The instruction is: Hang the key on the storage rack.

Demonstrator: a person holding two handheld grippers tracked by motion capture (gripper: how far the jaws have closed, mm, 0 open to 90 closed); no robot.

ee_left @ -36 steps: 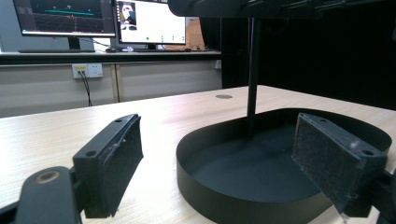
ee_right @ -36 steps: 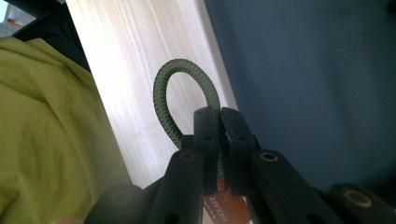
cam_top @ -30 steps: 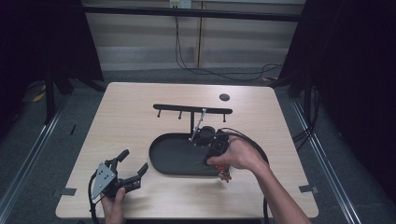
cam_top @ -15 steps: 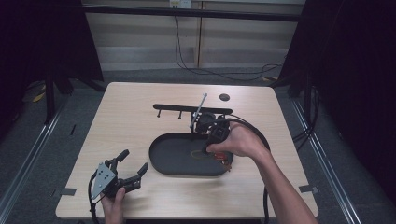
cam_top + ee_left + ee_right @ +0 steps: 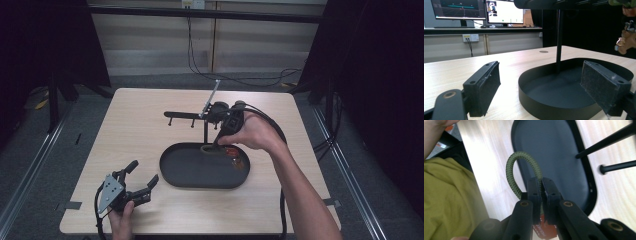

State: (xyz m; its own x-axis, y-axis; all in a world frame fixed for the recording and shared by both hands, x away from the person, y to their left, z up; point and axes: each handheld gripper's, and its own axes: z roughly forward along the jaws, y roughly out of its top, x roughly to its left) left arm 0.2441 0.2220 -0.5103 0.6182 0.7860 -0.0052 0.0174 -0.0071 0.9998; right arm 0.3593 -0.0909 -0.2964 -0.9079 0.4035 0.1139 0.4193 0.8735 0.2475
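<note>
1. Pale wood-grain tabletop (image 5: 140, 135) carries a black oval metal tray (image 5: 172, 175) near its middle, with a black metal stand (image 5: 205, 131) rising from the tray's far part and a horizontal bar with short pegs at its top.
2. Right tool (image 5: 541, 185) is held above the tray's far right part, beside the stand's post; its jaws are pressed together on an olive-green braided cord loop (image 5: 517, 170), which arches out past the jaw tips over the tray's near rim in the right gripper view.
3. Below those jaws in that view, a small red-orange tag (image 5: 546, 230) shows; what it is fixed to cannot be told.
4. In the high view the right hand (image 5: 255, 132) grips its tool, and a small reddish item (image 5: 234, 156) hangs just under it over the tray.
5. Left tool (image 5: 137, 181) rests low at the tabletop's near left corner, held by the left hand (image 5: 121, 221); its jaws stand wide apart and hold nothing, pointing toward the tray.
6. Well behind the tabletop, two lit monitors (image 5: 480, 8) stand on a ledge.
</note>
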